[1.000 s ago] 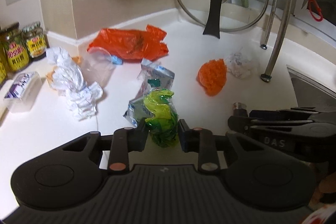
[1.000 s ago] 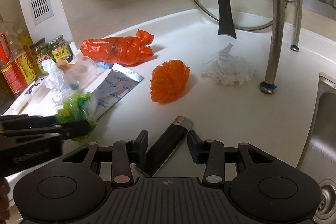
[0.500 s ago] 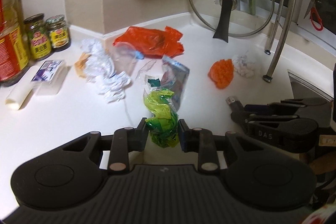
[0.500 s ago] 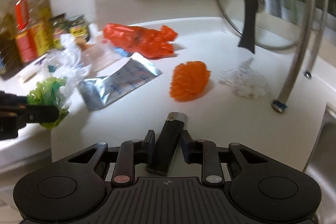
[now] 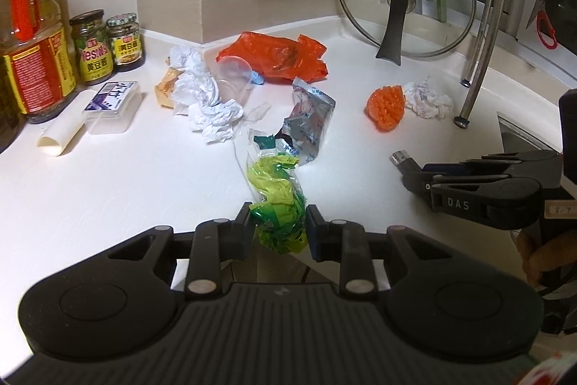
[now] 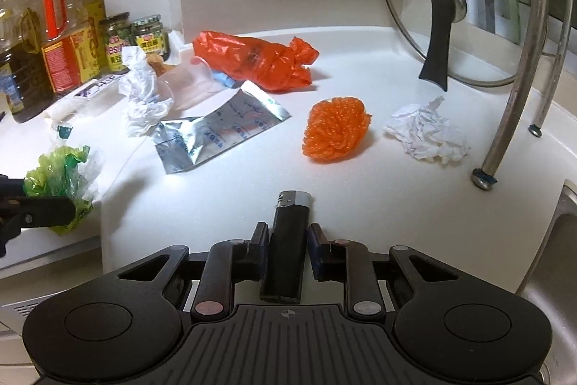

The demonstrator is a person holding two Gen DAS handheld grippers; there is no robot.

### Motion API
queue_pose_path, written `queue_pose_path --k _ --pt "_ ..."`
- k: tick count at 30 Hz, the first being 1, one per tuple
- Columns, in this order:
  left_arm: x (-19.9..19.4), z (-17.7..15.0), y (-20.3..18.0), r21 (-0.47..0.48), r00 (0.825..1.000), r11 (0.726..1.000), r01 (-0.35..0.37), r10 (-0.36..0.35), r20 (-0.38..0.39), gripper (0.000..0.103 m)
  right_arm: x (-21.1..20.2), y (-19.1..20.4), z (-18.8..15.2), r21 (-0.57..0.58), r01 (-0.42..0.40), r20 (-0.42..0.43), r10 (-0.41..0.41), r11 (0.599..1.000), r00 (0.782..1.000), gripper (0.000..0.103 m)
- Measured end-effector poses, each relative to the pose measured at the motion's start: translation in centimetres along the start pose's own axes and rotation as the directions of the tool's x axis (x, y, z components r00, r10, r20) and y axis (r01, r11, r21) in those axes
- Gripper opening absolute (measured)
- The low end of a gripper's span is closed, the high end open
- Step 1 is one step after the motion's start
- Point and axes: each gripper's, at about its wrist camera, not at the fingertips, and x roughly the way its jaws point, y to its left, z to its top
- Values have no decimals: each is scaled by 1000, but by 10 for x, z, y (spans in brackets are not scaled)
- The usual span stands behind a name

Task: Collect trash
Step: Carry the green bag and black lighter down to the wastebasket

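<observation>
both grippers (image 5: 278, 229) (image 6: 287, 249) clamped, level, side by side

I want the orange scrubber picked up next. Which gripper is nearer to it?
Right. The right gripper, shut on the lighter, sits just in front of the orange scrubber. The left gripper, shut on the green wrapper, is farther off to the scrubber's left.
</observation>
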Motion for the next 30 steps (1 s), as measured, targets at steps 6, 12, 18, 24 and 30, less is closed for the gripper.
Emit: queue_pose_path --k 6,12,18,24,30 --pt "-13 -6 -1 -20 1000 999 -27 28 5 26 -10 -7 -4 19 -49 13 48 999 999 23" --pt "-27 -16 -4 -40 998 998 -55 56 8 26 -29 -9 -6 39 -98 36 97 994 995 23" --pt "-45 -31 -7 -55 997 995 -81 81 3 26 -57 -6 -7 60 -191 63 187 980 980 23" --pt "-67 -53 -6 -84 993 990 -114 114 -8 26 -82 12 -16 59 -299 69 295 952 953 23" --pt "-89 -82 1 -126 987 979 -162 158 -40 26 -99 43 -29 19 -416 37 415 909 909 23"
